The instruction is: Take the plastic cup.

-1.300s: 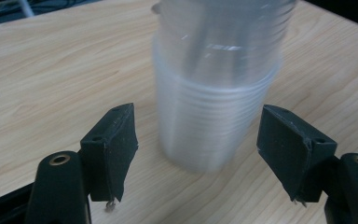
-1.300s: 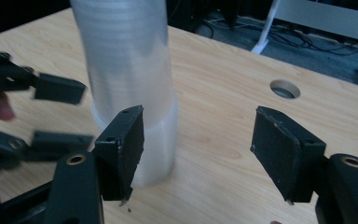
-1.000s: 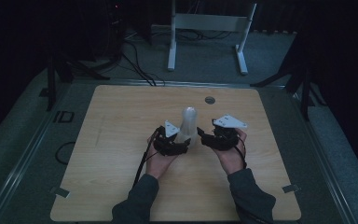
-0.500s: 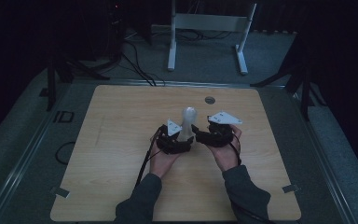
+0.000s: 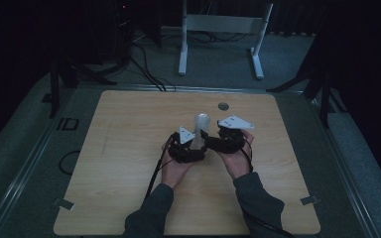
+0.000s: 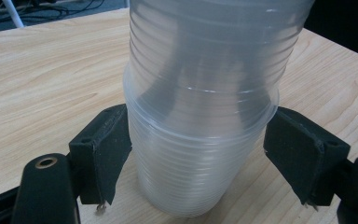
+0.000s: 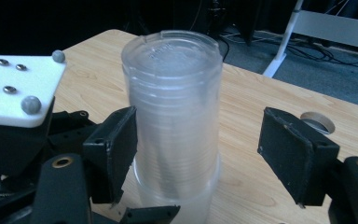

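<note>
A stack of clear plastic cups point(image 5: 201, 125) stands upside down near the middle of the wooden table point(image 5: 129, 148). In the left gripper view, my left gripper point(image 6: 196, 154) has both jaws pressed against the wider lowest cup point(image 6: 191, 177) at the stack's foot. The right gripper point(image 7: 200, 154) is open around the upper part of the stack point(image 7: 172, 102). Its left jaw is close to the cups and its right jaw stands well off. In the high view the left gripper point(image 5: 194, 147) and right gripper point(image 5: 212, 142) flank the stack, a hand behind each.
A round grommet hole point(image 5: 222, 106) sits in the table behind the stack, also visible as a grommet point(image 7: 318, 122) past the right jaw. A white metal frame point(image 5: 223, 25) stands on the floor beyond the far edge. Cables trail from both grippers toward the person.
Both hands have drawn in toward the stack. The right gripper has slid left, so its jaws now straddle the upper cups.
</note>
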Action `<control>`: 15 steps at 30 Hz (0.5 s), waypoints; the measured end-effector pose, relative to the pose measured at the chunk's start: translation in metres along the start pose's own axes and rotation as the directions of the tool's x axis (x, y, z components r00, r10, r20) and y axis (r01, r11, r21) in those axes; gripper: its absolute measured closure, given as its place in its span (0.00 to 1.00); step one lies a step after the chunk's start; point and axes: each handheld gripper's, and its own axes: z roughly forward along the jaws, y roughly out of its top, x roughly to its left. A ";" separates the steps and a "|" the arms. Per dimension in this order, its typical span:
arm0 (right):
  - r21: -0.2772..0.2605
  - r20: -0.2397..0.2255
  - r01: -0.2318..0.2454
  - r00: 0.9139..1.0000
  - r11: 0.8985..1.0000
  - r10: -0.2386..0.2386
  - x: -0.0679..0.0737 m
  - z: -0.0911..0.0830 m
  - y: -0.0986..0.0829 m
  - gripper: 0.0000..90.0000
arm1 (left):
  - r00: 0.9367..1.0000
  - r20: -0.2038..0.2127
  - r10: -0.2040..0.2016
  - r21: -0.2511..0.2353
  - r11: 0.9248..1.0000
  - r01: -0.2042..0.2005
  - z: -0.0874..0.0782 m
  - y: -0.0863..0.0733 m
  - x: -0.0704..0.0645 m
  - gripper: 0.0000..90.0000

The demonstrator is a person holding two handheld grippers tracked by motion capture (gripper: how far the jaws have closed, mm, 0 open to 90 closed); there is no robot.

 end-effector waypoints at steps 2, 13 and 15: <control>-0.002 -0.003 0.005 1.000 1.000 -0.005 0.001 0.001 0.001 0.31 | 1.000 -0.001 0.002 0.001 1.000 -0.002 0.000 0.000 -0.001 0.25; -0.018 -0.020 0.008 1.000 1.000 -0.009 0.004 0.009 0.010 0.32 | 1.000 -0.002 -0.002 -0.008 1.000 0.002 0.000 -0.001 -0.002 0.26; -0.020 -0.024 0.002 1.000 1.000 -0.003 0.004 0.011 0.011 0.32 | 1.000 -0.003 -0.003 -0.008 1.000 0.003 0.000 -0.001 -0.002 0.26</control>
